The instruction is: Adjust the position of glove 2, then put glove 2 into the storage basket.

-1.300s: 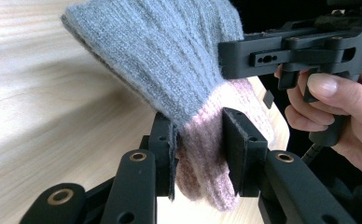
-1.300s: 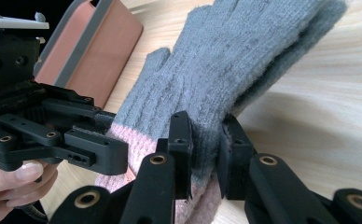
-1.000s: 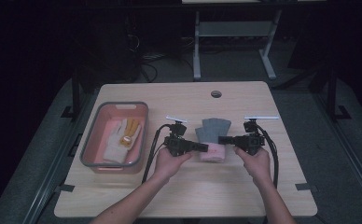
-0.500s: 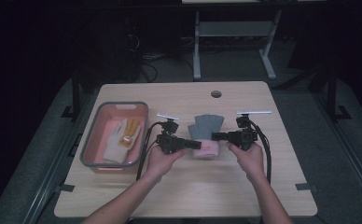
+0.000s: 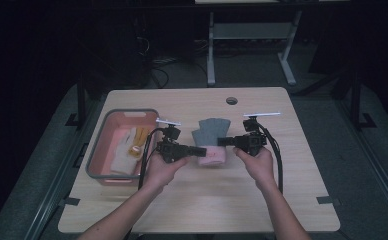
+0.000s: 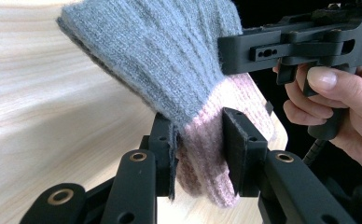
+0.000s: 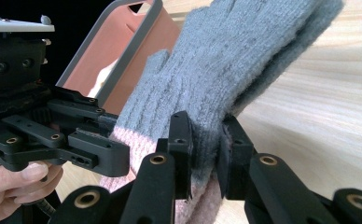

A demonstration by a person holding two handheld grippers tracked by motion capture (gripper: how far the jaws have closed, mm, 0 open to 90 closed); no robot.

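**Grey and pink glove held between two grippers**

Grey knitted fabric with a pink cuff made up the glove (image 5: 210, 141), which was held above the wooden table (image 5: 292, 165) near its middle, just right of the tub (image 5: 102, 170). The left gripper (image 5: 198, 150) was closed on the pink cuff end; in the left gripper view the cuff (image 6: 202, 154) was seen clamped between the two black jaws. The right gripper (image 5: 223, 141) was closed on the glove's opposite edge, where the grey knit (image 7: 207, 135) was pinched between its jaws in the right gripper view. The grey fingers of the glove were pointed away from the person. Pale gloves (image 5: 127, 150) were seen lying inside the pink, grey-rimmed tub at the left of the table.
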